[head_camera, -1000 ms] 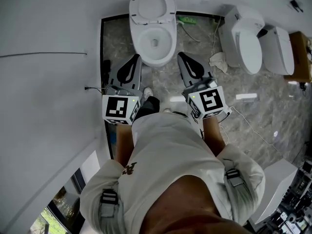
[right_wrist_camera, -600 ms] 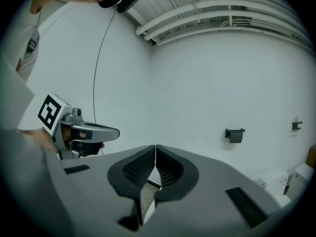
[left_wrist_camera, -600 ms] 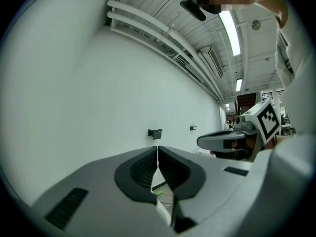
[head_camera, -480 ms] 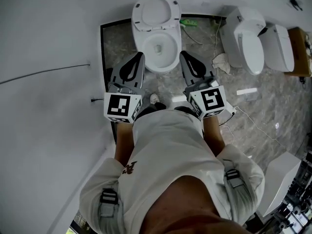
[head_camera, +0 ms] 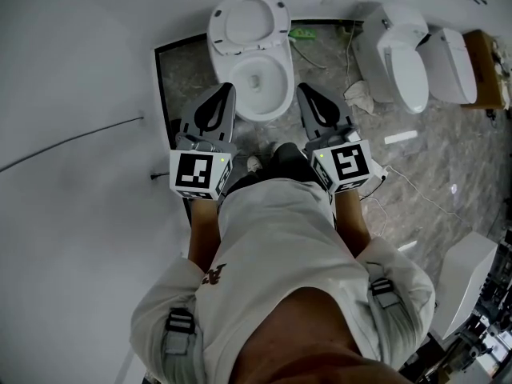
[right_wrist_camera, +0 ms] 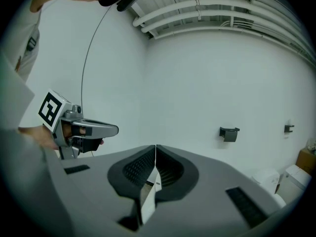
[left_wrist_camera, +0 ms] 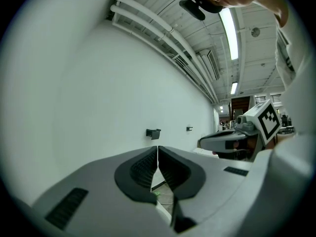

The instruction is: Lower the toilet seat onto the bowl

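Note:
The white toilet bowl [head_camera: 260, 82] stands against the far wall, with its seat [head_camera: 248, 18] raised upright behind it. My left gripper [head_camera: 226, 88] is shut and empty, its tip beside the bowl's front left rim. On the other side my right gripper [head_camera: 302, 89] is also shut and empty, by the front right rim. Neither touches the toilet. In the left gripper view the jaws [left_wrist_camera: 157, 149] meet with nothing between them, and the right gripper [left_wrist_camera: 232, 142] shows alongside. The right gripper view shows its own jaws [right_wrist_camera: 155, 147] closed and the left gripper [right_wrist_camera: 94, 130] beside it.
Two more white toilets [head_camera: 404, 62] [head_camera: 448, 62] stand to the right, with a white rag [head_camera: 356, 94] and cables on the marble floor. A green item [head_camera: 304, 33] lies by the wall. A white wall runs close on the left. Small brackets [right_wrist_camera: 229, 132] hang on the wall.
Both grippers have moved forward with the person and now flank the front of the bowl. The seat stays raised and both jaws stay shut.

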A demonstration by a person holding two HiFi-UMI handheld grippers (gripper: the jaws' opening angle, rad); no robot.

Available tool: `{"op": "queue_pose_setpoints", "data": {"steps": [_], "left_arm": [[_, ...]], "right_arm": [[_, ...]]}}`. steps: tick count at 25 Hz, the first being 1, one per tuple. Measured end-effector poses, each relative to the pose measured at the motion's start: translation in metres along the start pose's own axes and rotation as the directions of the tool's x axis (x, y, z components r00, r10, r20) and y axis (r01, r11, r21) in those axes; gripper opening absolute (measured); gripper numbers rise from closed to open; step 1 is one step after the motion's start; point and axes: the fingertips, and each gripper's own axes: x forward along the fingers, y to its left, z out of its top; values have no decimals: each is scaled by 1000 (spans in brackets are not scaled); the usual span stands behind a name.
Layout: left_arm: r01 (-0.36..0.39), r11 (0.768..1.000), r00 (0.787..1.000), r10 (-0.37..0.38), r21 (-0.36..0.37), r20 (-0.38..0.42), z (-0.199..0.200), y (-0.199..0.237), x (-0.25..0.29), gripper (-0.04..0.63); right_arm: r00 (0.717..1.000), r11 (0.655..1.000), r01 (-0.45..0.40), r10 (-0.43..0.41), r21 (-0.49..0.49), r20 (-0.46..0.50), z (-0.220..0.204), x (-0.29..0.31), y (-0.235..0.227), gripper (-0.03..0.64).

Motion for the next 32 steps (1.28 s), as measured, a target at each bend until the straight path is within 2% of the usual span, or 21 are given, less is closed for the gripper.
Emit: {"op": "queue_pose_setpoints", "data": {"steps": [7,15,32], "left_arm": [[24,1000,1000,-24,3,-4,2,-1,19,26],[18,1000,1000,-17,15,-22,-3,5,49,26],[-56,998,992,53,-15,-113,-33,58,174,26]], "right_arm": [[999,1000,27,-27,-3,-18,-2,4,-16,23],[1000,1000,7,-7,6,-22,-7,27,-37,23],[991,995,-99,101,23,-91,-32,151,-123,23]]}}
